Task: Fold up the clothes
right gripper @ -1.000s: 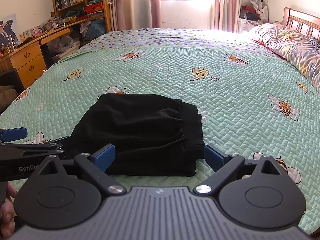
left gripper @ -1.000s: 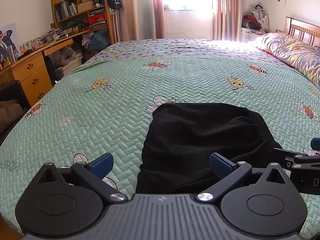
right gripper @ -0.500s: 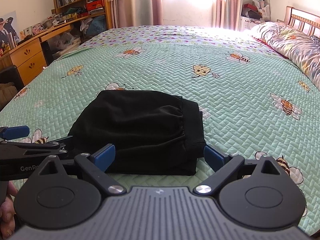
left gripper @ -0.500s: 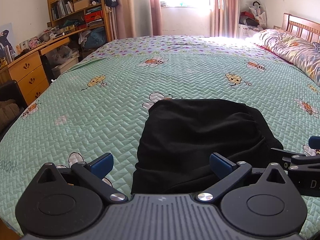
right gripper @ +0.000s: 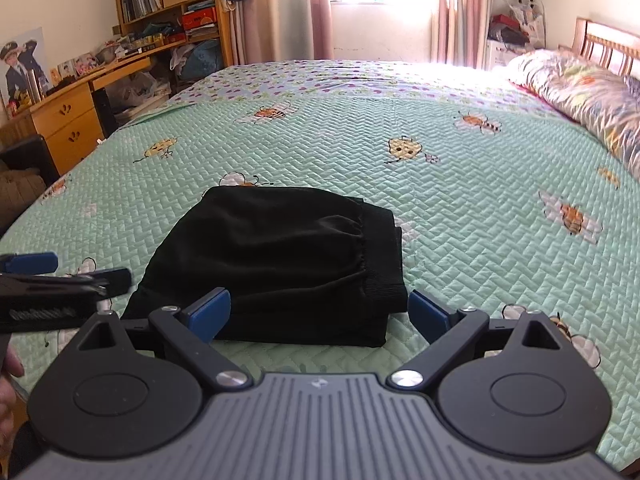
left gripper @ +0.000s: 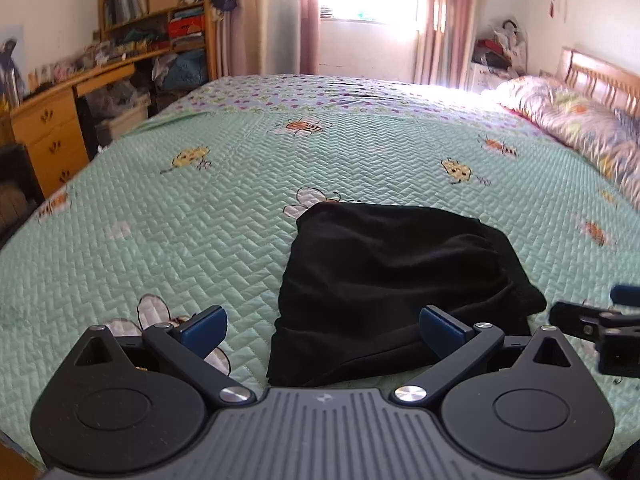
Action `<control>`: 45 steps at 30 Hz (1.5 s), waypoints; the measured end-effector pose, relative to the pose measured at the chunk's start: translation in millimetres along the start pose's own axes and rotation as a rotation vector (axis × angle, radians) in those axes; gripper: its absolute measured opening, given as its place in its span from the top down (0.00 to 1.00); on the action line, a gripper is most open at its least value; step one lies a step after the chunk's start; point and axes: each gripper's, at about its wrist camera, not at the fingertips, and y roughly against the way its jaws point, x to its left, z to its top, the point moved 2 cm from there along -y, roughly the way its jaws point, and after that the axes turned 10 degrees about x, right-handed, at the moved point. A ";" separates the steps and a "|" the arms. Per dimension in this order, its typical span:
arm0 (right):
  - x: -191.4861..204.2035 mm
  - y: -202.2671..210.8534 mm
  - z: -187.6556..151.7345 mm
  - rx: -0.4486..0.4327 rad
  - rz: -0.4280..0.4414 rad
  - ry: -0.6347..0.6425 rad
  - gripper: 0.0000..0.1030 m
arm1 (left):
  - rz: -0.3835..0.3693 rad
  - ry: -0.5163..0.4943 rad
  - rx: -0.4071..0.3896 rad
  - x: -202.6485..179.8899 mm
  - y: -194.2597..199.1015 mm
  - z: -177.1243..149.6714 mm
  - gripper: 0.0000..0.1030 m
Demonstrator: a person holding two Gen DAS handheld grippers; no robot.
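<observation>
Garment point(right gripper: 288, 256) lies folded compact on the quilt point(right gripper: 460, 208), both grippers point(left gripper: 322, 326) point(right gripper: 320, 312) spread empty just before it, so folding looks finished.

We see a wide bed point(left gripper: 200, 216) covered by a mint-green quilted spread stitched in a zigzag pattern and printed with cartoon bees. Past the far edge of the spread a strip of sheet point(right gripper: 344, 80) with small purple and green marks shows. On the spread, near the close edge, lies a folded black garment point(right gripper: 288, 256), its gathered waistband turned to the right in the right wrist view. At the far right, against a wooden headboard point(right gripper: 604, 46), a floral pillow point(left gripper: 576, 120) rests on the bed.
</observation>
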 end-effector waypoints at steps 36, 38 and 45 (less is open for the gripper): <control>-194.1 -209.7 57.2 0.534 0.885 -0.645 0.00 | -0.886 0.334 0.537 72.5 -262.3 74.8 0.01; -186.6 -215.1 62.3 0.548 0.893 -0.630 0.00 | -0.908 0.322 0.530 66.7 -266.0 75.1 0.01; -158.8 -222.0 74.0 0.553 0.911 -0.565 0.00 | -0.899 0.301 0.521 65.6 -267.8 73.6 0.20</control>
